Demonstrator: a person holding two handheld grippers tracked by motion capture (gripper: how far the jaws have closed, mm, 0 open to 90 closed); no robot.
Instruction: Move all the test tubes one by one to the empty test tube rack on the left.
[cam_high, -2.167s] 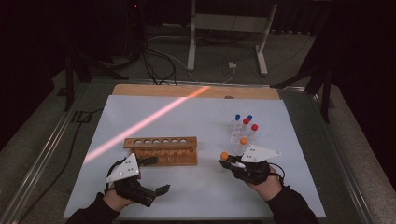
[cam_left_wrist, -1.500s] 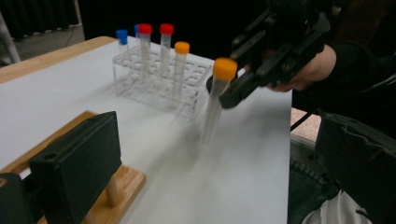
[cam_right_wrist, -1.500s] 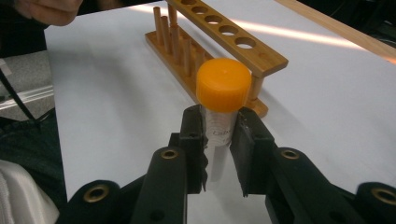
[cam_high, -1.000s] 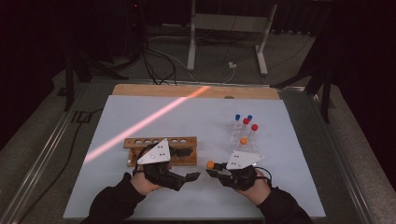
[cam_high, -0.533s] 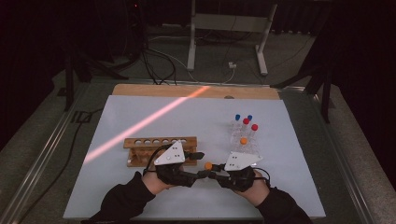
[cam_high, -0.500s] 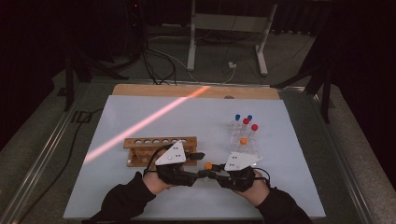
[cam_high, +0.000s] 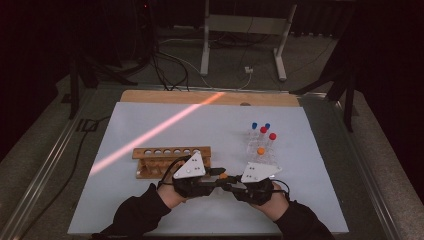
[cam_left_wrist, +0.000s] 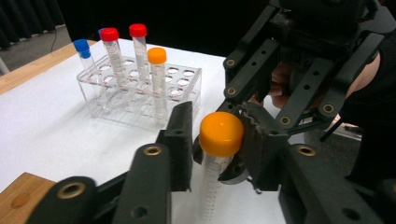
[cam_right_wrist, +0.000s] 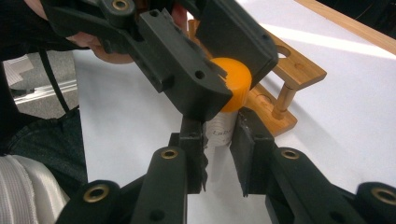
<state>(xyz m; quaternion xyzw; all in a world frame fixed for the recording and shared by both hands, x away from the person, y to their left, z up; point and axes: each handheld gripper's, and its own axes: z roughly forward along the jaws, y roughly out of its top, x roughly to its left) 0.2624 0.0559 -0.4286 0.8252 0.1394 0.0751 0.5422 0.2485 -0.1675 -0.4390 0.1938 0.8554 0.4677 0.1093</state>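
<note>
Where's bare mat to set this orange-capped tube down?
Free: the wide strip of white mat between the wooden rack and the far wooden edge, and the mat left of that rack. Crowded: around the clear rack and where both grippers meet at the tube.

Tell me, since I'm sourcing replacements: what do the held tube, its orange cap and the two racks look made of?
The tube looks like clear plastic with printed graduations. Its orange cap seems smooth, matte plastic. The far rack looks like transparent acrylic, glossy at its edges. The other rack is plainly light wood, with visible grain and dowel posts.
</note>
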